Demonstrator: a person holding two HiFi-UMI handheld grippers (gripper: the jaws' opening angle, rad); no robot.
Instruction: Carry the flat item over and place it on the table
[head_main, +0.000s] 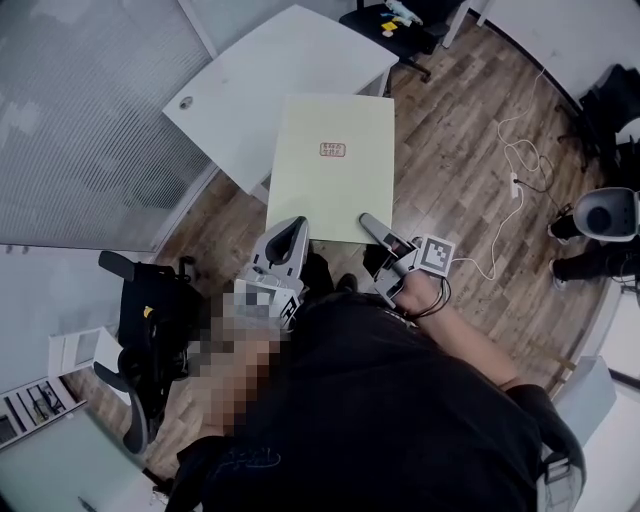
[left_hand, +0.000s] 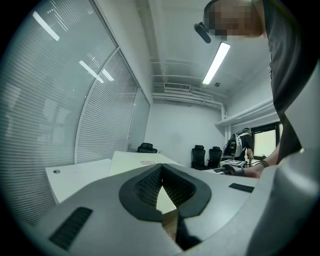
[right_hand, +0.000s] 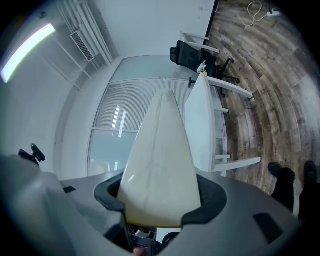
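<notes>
Head view: we find the flat board (head_main: 330, 190) carried level in front of the person, not yet set down. Its far end lies across the near corner of the white table (head_main: 250, 90) in the picture. We cannot tell whether it already hangs over the table or stops short of it.

The left gripper (head_main: 290, 232) and the right gripper (head_main: 370, 222) both take the board at its near edge only. In the left gripper view the jaws of the left gripper (left_hand: 162, 192) are pinched on the thin edge of the board (left_hand: 137, 159), with the table (left_hand: 75, 177) lying beyond and to the left. In the right gripper view the right gripper (right_hand: 160, 200) has its jaws clamped on the board (right_hand: 160, 165), which fills the gap between them.

Hazards, in our judgement:
- All support sits at one edge, so the board's far end overhangs freely. A loosened pinch on either side could let it droop or twist out.
- The leading edge could strike the table's rim if it arrives low, jolting the grip.
- Unequal lowering by the two hands would tilt the board and let it slide.
- A white cable (head_main: 515, 170) trails on the wooden floor (head_main: 470, 120) to the right and is a trip risk if the person steps that way.
</notes>
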